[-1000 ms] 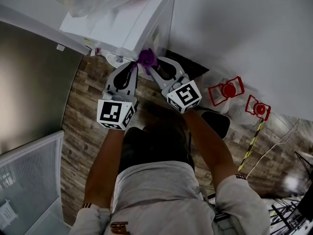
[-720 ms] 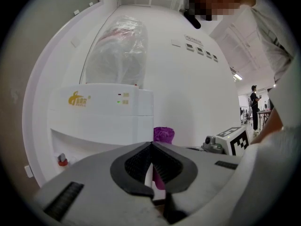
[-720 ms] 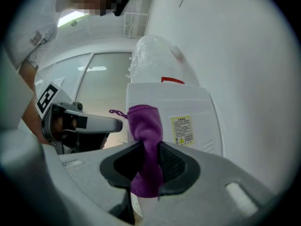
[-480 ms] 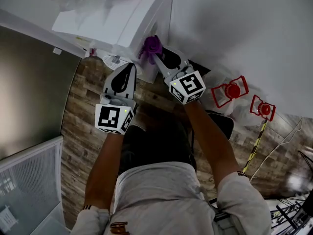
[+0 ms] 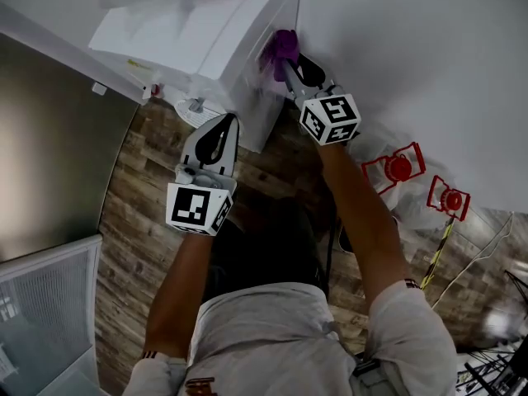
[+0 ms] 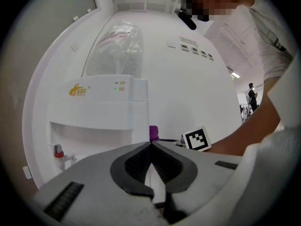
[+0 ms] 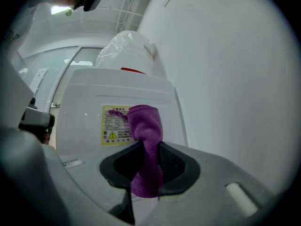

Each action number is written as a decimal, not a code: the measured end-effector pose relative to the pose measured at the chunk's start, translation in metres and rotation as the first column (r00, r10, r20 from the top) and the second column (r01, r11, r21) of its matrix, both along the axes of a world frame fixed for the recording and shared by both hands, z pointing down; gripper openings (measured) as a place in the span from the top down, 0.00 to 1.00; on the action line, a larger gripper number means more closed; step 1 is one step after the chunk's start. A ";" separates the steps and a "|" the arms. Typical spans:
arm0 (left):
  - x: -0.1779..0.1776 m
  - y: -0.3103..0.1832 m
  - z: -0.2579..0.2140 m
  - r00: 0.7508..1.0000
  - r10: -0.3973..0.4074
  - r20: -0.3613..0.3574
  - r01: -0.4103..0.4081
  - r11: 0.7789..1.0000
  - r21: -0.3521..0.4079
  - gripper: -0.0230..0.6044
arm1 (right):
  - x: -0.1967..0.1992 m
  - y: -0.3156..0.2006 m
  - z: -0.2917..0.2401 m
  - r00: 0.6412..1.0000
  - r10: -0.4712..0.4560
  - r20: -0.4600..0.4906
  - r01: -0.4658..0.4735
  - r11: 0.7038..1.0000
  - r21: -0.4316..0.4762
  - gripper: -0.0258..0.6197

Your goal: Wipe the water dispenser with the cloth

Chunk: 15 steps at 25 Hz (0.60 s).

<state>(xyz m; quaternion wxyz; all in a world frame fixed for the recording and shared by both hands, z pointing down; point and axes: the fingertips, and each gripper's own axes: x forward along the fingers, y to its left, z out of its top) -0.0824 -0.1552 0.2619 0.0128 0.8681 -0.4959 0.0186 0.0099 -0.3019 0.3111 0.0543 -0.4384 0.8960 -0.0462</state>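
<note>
Right gripper (image 5: 288,63): jaws clamped on purple cloth (image 5: 280,46), cloth bunched past the tips, against side panel of white water dispenser (image 5: 206,35), just right of yellow warning label (image 7: 114,125). Left gripper (image 5: 224,122) at 7 o'clock of right: jaws together, empty, off the dispenser front.

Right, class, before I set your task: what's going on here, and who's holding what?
A person holding a gripper in each hand is wiping a white water dispenser. The right gripper is shut on a purple cloth, whose bunched end appears pressed to the dispenser's side panel by a yellow warning label. The left gripper is shut and empty, held off in front of the dispenser.
</note>
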 end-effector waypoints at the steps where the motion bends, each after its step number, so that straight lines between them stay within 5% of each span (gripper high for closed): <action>1: 0.000 0.001 0.003 1.000 -0.002 0.002 0.002 1.000 0.003 0.97 | 0.003 -0.005 0.004 1.000 0.012 0.001 -0.012 1.000 -0.002 0.82; 15: -0.012 0.009 0.037 1.000 -0.024 0.017 0.023 0.999 0.040 0.97 | 0.037 -0.048 0.043 0.986 0.166 -0.027 -0.166 0.986 -0.002 0.83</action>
